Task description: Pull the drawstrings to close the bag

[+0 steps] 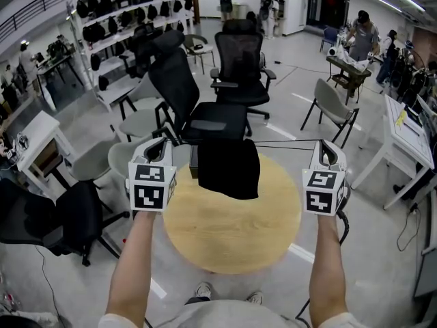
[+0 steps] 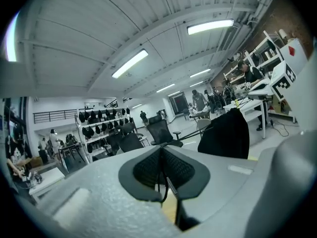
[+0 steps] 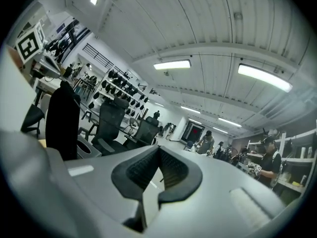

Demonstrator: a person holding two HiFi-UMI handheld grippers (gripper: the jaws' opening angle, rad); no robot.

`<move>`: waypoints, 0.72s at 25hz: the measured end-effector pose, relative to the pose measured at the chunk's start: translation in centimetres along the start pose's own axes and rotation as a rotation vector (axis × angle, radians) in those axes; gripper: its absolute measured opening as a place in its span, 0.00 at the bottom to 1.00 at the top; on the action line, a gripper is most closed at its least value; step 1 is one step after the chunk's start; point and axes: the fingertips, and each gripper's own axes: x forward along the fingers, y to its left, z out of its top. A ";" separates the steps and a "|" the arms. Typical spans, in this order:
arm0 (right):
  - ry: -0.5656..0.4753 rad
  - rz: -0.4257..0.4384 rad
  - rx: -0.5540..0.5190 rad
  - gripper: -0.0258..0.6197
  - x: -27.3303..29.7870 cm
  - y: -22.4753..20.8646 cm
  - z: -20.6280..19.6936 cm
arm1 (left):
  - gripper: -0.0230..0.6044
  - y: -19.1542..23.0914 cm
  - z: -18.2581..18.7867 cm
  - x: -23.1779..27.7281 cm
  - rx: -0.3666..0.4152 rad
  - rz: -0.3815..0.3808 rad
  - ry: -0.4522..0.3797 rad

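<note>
The black fabric drawstring bag (image 1: pixel 229 168) hangs over the far part of the round pale wooden table (image 1: pixel 232 241), midway between the two grippers; whether its lower edge touches the tabletop cannot be told. The left gripper (image 1: pixel 158 146) is held just left of the bag, its jaws closed on the thin black left drawstring (image 2: pixel 162 180). The right gripper (image 1: pixel 326 149) is held well to the right, jaws closed too; the thin black right drawstring (image 1: pixel 287 142) runs taut and level from the bag's top right corner to its tips. Black mesh office chairs (image 1: pixel 239 74) stand beyond the table's far edge.
</note>
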 end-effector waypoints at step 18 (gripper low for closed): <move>0.032 -0.061 0.041 0.05 -0.3 -2.2 -1.2 | 0.05 1.2 -1.2 -0.2 -0.038 0.031 0.035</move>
